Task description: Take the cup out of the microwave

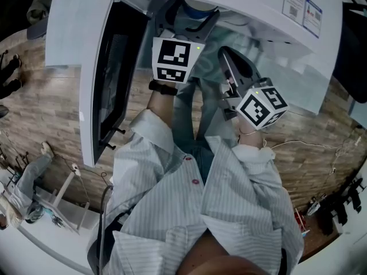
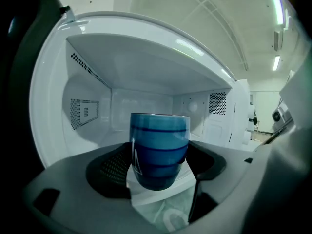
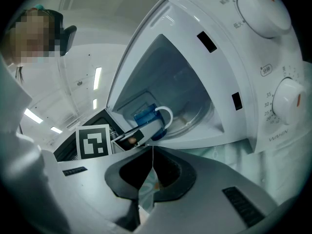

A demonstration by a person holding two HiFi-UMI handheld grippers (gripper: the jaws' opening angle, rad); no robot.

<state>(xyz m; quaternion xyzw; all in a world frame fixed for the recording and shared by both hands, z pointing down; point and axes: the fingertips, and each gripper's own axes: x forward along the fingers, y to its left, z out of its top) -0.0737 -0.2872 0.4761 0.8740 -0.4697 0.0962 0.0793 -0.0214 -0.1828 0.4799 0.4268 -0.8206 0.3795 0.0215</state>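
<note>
A blue striped cup (image 2: 159, 150) with a white handle (image 3: 167, 115) stands upright at the mouth of the white microwave (image 1: 241, 4). My left gripper (image 2: 159, 156) is shut on the cup, one jaw pressed to each side. The cavity (image 2: 141, 106) behind it is bare and white. In the right gripper view the cup (image 3: 146, 117) shows at the opening, held by the left gripper. My right gripper (image 3: 152, 152) is shut with nothing in it, and it hangs in front of the microwave, right of the opening. Its marker cube (image 1: 261, 105) shows in the head view.
The microwave door (image 1: 94, 73) stands swung open to the left. Two control knobs (image 3: 288, 99) sit on the panel right of the cavity. A pale patterned cloth (image 3: 229, 152) lies under the microwave. A white rack (image 1: 54, 202) stands on the wooden floor (image 1: 321, 136) at lower left.
</note>
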